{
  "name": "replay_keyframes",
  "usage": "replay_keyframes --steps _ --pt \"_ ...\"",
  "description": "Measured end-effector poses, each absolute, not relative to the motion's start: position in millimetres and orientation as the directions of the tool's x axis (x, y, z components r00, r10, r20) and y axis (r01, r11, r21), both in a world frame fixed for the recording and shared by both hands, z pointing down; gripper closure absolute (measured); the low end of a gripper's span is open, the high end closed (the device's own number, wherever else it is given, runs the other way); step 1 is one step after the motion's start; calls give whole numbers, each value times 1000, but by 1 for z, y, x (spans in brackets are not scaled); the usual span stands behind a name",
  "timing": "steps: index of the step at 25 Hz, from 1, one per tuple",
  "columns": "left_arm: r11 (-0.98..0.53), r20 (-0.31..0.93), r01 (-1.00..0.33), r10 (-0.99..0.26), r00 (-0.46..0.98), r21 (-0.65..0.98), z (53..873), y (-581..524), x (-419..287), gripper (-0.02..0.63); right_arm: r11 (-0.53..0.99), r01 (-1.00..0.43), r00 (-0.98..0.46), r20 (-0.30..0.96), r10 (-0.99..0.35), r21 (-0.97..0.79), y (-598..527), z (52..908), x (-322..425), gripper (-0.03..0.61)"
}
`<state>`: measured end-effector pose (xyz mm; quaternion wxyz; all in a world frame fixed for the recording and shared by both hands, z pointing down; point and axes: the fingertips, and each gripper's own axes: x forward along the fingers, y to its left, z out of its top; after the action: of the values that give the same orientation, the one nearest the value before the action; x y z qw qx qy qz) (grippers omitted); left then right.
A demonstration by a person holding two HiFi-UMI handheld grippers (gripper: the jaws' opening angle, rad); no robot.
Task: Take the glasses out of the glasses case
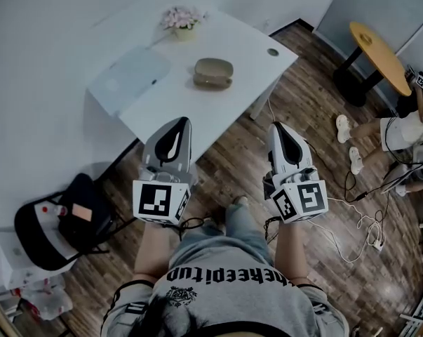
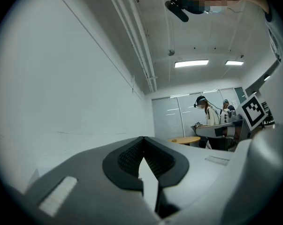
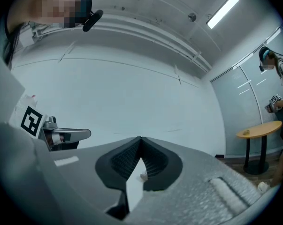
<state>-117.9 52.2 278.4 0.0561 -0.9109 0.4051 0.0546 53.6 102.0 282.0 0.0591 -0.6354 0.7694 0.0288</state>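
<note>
Head view looks down; gripper views tilt upward, sharing the wall (image 2: 61,78).

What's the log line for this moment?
left gripper shut, empty | right gripper shut, empty | glasses case closed on table, untouched

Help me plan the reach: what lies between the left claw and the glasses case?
Head view: only bare white table lies between the left claw and the glasses case; the grey board lies off to one side.

Dim, bluish pictures; ceiling strip lights (image 2: 191,63) glare white; both gripper views bulge inside black round edges; head view sharp.
</note>
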Motion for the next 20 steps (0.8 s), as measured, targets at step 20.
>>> replay_keyframes --steps 20 --pt "-590 -144 -806 -794 590 -52 269 -41 -75 594 301 -954 -297 -127 -947 -15 -11 270 97 577"
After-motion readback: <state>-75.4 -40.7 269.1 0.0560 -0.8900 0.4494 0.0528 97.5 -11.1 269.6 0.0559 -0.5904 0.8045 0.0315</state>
